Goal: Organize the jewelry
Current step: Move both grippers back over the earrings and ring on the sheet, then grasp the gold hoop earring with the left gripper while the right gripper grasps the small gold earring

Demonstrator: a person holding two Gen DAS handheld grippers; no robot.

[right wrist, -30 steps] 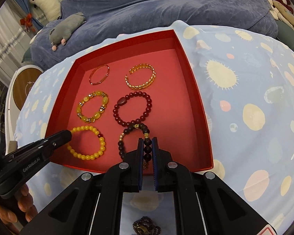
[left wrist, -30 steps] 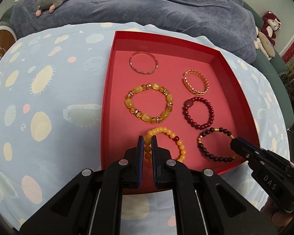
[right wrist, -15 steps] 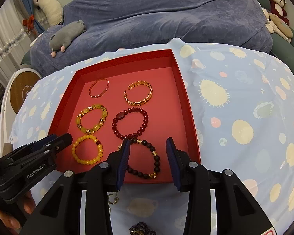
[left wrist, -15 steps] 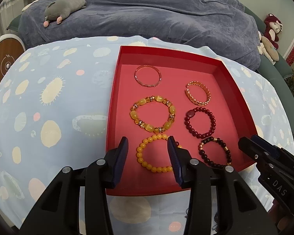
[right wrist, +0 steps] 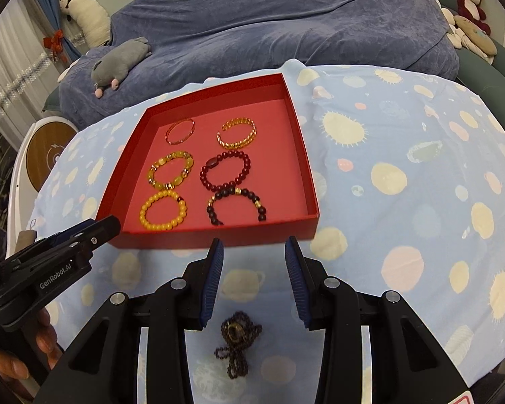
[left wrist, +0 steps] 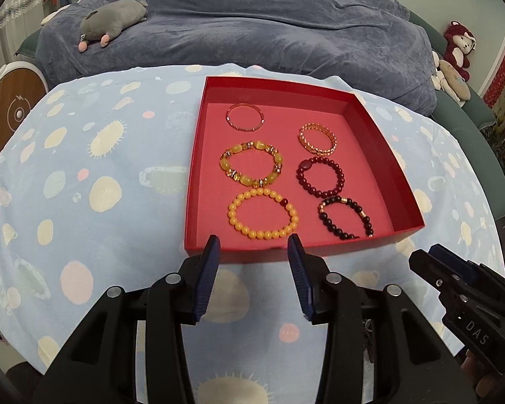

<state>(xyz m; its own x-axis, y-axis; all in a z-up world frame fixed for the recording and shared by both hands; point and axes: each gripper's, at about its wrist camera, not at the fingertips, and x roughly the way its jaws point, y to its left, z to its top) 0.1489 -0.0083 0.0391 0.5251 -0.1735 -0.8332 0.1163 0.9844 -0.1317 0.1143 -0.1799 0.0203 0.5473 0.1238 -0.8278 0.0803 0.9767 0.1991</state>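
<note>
Here the red tray (left wrist: pixel 383 155) sits on a surface draped in a pale blue cloth (left wrist: pixel 94 175) printed with cream and pink blobs, and six bracelets lie inside it in two columns of three, none touching its walls. In the left wrist view, the left column runs from a thin pink bangle (left wrist: pixel 245 117) at the far end, through a chunky amber-and-gold bracelet (left wrist: pixel 251 163), to a yellow bead bracelet (left wrist: pixel 263 213) nearest the front wall. The right column holds a gold chain bracelet (left wrist: pixel 317 138), then a dark red bead bracelet (left wrist: pixel 321 175), then a black bead bracelet (left wrist: pixel 346 217) with gold spacers, partly hidden behind the front wall in the right wrist view.

The left claw (left wrist: pixel 254 249) hangs just outside the tray's front wall, its blue-padded jaws spread apart with nothing between them. The right claw (right wrist: pixel 254 249) is likewise released, jaws parted and empty, hovering over the cloth just short of the tray. Each claw shows at the edge of the other's view, and a person's fingers (right wrist: pixel 13 363) grip the left one's handle.

Below the right claw, on the cloth outside the tray, a dark beaded necklace (right wrist: pixel 235 340) with a round pendant lies in a loose heap.

Behind the surface a blue-grey blanket (left wrist: pixel 252 23) covers a sofa, with a grey plush animal (left wrist: pixel 112 20) lying on it.
</note>
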